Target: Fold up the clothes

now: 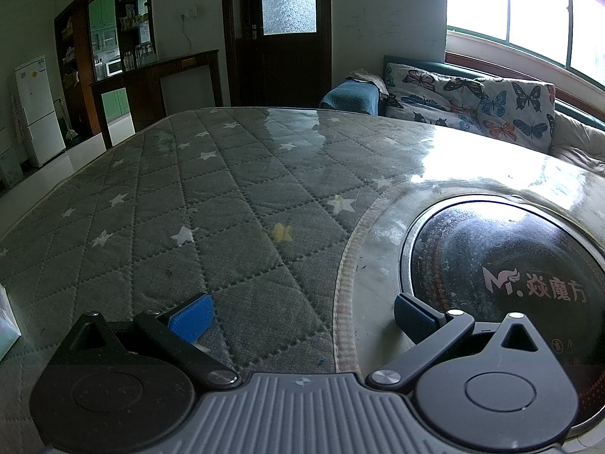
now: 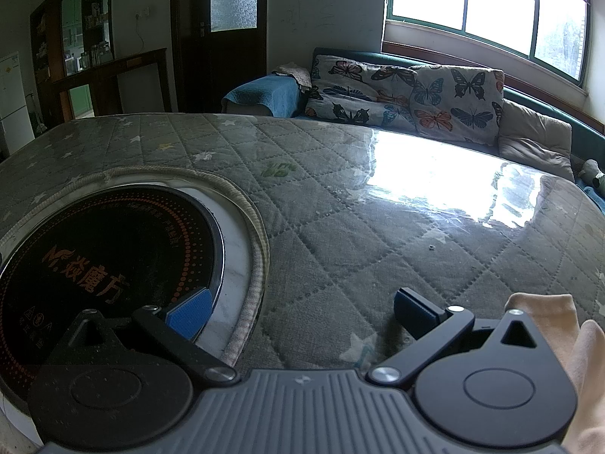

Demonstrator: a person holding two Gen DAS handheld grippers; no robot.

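left wrist: left gripper point(image 1: 302, 316) spread wide, nothing between its pads, over quilted table cover point(image 1: 211, 204); cover's trimmed cut-out edge curves around round black cooktop point(image 1: 503, 265) at right; far table edge bare | right wrist: right gripper point(image 2: 302, 314) spread wide, empty; cream garment point(image 2: 548, 314) at lower right beside it; bare cover ahead to sofa point(image 2: 416, 90)

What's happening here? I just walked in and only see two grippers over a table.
A person holds two grippers above a round table covered in a quilted star cloth. The left gripper and right gripper are both open and hold nothing. A black induction cooktop sits in the table's middle. A pale garment lies beside the right gripper, not yet picked up.
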